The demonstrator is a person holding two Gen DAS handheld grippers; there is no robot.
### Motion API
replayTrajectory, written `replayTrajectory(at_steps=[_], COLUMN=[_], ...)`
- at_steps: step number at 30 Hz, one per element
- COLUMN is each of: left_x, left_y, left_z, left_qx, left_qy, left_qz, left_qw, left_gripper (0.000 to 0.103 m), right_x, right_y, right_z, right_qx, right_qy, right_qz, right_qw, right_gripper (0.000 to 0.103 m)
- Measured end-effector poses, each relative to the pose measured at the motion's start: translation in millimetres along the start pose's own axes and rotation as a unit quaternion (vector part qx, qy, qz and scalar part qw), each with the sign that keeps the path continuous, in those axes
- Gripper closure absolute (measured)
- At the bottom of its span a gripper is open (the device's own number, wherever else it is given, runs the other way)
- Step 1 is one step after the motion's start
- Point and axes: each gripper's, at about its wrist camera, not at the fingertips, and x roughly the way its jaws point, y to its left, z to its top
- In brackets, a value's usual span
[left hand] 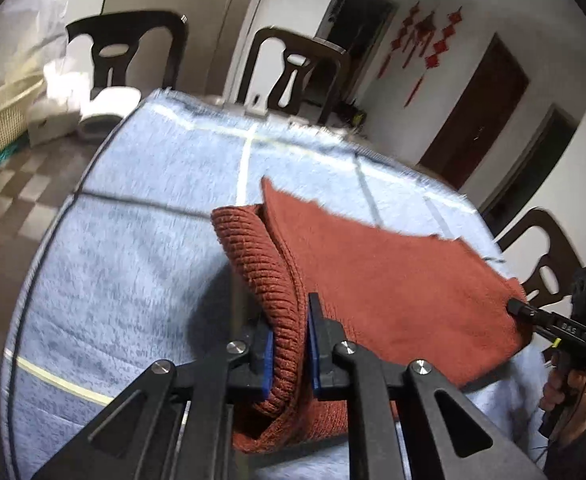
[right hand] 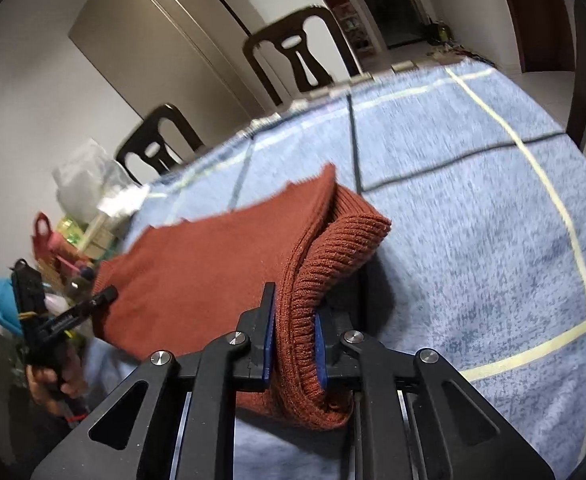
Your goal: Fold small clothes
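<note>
A rust-red knit garment (left hand: 381, 280) hangs stretched between my two grippers above the blue plaid cloth on the table (left hand: 133, 264). My left gripper (left hand: 291, 344) is shut on its ribbed edge at one end. My right gripper (right hand: 293, 340) is shut on the ribbed edge at the other end; it also shows in the left wrist view (left hand: 533, 312), and the left gripper shows in the right wrist view (right hand: 93, 300). The garment (right hand: 213, 264) is folded over, with its far edge free and raised off the cloth.
Dark wooden chairs (left hand: 293, 68) (right hand: 297, 52) stand along the table's far side. A cream basket (left hand: 1, 120) and white boxes sit on the checkered floor to the left. Bags and bottles (right hand: 77, 224) are piled beside the table. Doors (left hand: 477, 116) are at the back right.
</note>
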Motion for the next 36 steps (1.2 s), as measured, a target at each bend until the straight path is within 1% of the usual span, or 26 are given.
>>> replayTrajectory(at_steps=[4,6,8,10,12,14,16,19,20,22,24,27,28,30,33,36], left_x=[-30,-47,-62,-79,-94,-102,-100,-81,-74,-67,-66,-67,-68,-74,-90,-104], left_y=[-11,-15,-17,-18,-16,-10,-1,15,21,29,30,24,22,17,19,17], left_z=[11,8,0,-14,-37,-59,-82,-109,-115,-122,-125,-127,-128,-128,-128,-128], left_qx=[0.01,0.016,0.019,0.025,0.025,0.019,0.003,-0.023,-0.035,-0.051,-0.049,-0.034,-0.029,-0.02,-0.004,0.006], left_qy=[-0.024,-0.035,-0.039,-0.046,-0.048,-0.041,-0.025,0.013,0.023,0.032,0.03,0.028,0.028,0.025,0.01,-0.014], left_qz=[-0.023,-0.037,-0.049,-0.059,-0.071,-0.074,-0.075,-0.054,-0.046,-0.044,-0.04,-0.032,-0.03,-0.025,-0.014,0.006], left_qw=[0.9994,0.9986,0.9979,0.9969,0.996,0.9962,0.9968,0.9982,0.9981,0.9972,0.9976,0.9985,0.9987,0.9992,0.9998,0.9999], left_gripper=[0.088,0.088,0.088,0.088,0.088,0.088,0.088,0.088,0.088,0.088,0.088,0.087,0.085,0.084,0.083,0.083], right_x=[-29,-43,-62,-76,-87,-93,-89,-67,-64,-59,-58,-57,-59,-66,-86,-102], right_y=[20,30,39,44,45,36,24,-6,-14,-29,-32,-30,-29,-24,-15,-1], right_z=[4,0,-11,-27,-46,-68,-83,-105,-108,-113,-116,-121,-123,-125,-130,-135], right_qx=[-0.018,-0.025,-0.036,-0.044,-0.044,-0.029,-0.011,0.033,0.042,0.066,0.071,0.066,0.061,0.049,0.021,-0.014], right_qy=[-0.019,-0.026,-0.03,-0.028,-0.025,-0.015,-0.001,0.034,0.037,0.037,0.037,0.033,0.028,0.019,-0.005,-0.028], right_qz=[0.015,0.025,0.029,0.03,0.032,0.038,0.034,0.011,0.006,0.005,0.008,-0.005,-0.013,-0.035,-0.056,-0.056], right_qw=[1.0,0.999,0.998,0.998,0.998,0.999,0.999,0.999,0.998,0.997,0.997,0.997,0.998,0.998,0.998,0.998], right_gripper=[0.088,0.088,0.088,0.088,0.088,0.088,0.088,0.088,0.088,0.088,0.088,0.086,0.081,0.079,0.079,0.079])
